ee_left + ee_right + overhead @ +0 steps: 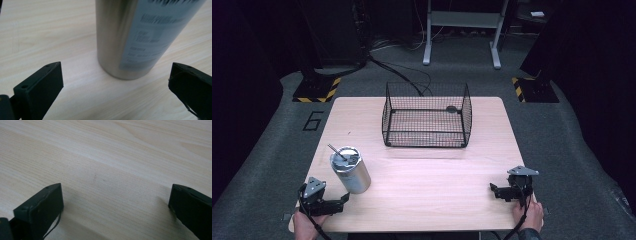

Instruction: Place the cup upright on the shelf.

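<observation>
Figure: approach geometry at the left tongs. I have the left gripper [343, 198] at the near left corner of the wooden table [427, 175], its jaws spread wide apart and clamped on nothing. The stainless steel tumbler [350, 169] stands upright directly ahead of those jaws, just beyond their tips and not touching either one; in the left gripper view the steel tumbler [135, 37] rises between the two black jaws, nearer the midline than either pad, with its printed label [160, 37] turned toward the right-hand jaw. Its long axis is vertical, so it crosses the line of the jaws at a right angle, and I judge a straight push forward would bring the body between the pads. A lid with a metal straw [335, 150] closes its top. My right gripper [493, 189] rests at the near right corner, well apart from the tumbler, jaws likewise spread and with bare wood between them. The left hand is plainly the nearer. The black wire basket [427, 116] sits farther ahead, toward the table's far edge.
</observation>
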`<control>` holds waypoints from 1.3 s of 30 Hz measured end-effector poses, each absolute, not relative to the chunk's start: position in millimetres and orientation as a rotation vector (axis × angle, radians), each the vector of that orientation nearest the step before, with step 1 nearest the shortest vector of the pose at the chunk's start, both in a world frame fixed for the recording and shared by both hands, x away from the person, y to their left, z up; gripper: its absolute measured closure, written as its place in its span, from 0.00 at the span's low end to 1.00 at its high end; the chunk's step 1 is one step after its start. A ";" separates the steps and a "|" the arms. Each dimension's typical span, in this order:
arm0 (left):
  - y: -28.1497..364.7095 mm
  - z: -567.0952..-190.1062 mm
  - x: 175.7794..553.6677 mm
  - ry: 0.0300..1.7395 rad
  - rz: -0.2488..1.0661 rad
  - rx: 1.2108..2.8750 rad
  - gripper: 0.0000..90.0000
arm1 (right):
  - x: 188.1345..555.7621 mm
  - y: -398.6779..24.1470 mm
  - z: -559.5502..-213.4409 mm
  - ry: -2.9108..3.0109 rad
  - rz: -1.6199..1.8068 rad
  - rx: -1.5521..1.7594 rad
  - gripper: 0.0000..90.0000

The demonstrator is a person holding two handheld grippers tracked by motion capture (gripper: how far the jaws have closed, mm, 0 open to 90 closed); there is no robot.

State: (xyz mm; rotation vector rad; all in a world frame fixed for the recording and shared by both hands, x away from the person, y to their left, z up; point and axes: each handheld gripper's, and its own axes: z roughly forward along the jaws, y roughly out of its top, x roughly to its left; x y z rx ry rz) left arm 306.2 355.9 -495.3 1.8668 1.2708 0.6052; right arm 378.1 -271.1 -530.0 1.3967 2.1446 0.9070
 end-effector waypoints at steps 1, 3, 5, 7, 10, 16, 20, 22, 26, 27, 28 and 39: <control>355.0 -492.0 306.0 1.262 0.609 1.862 0.00 | 378.1 -271.1 -530.0 2.144 0.907 1.397 0.00; 353.0 -486.0 306.2 1.244 0.603 1.844 0.00 | 378.1 -271.1 -530.0 2.145 0.907 1.396 0.00; 350.4 -480.3 307.2 1.230 0.603 1.829 0.00 | 378.1 -271.2 -530.0 2.145 0.907 1.396 0.00; 349.1 -475.9 307.7 1.222 0.606 1.825 0.00 | 378.1 -271.2 -530.0 2.145 0.907 1.396 0.00; 346.6 -469.9 308.8 1.214 0.610 1.794 0.00 | 378.2 -271.4 -530.2 2.141 0.908 1.393 0.00; 343.7 -461.4 311.6 1.203 0.595 1.767 0.00 | 378.2 -271.7 -530.0 2.145 0.907 1.395 0.00; 341.5 -457.5 317.5 1.205 0.603 1.743 0.00 | 378.2 -271.7 -530.0 2.146 0.907 1.394 0.00; 340.0 -456.1 319.6 1.204 0.603 1.730 0.00 | 378.2 -271.7 -530.0 2.146 0.907 1.395 0.00; 335.5 -453.5 323.6 1.205 0.627 1.717 0.00 | 378.2 -271.7 -530.0 2.145 0.908 1.395 0.00; 334.3 -453.1 324.8 1.202 0.623 1.713 0.00 | 378.2 -271.7 -530.0 2.145 0.907 1.396 0.00; 332.6 -452.5 326.9 1.204 0.619 1.717 0.00 | 378.2 -271.7 -530.0 2.145 0.908 1.396 0.00; 320.7 -450.0 340.0 1.199 0.641 1.706 0.00 | 378.2 -271.7 -530.0 2.145 0.908 1.396 0.00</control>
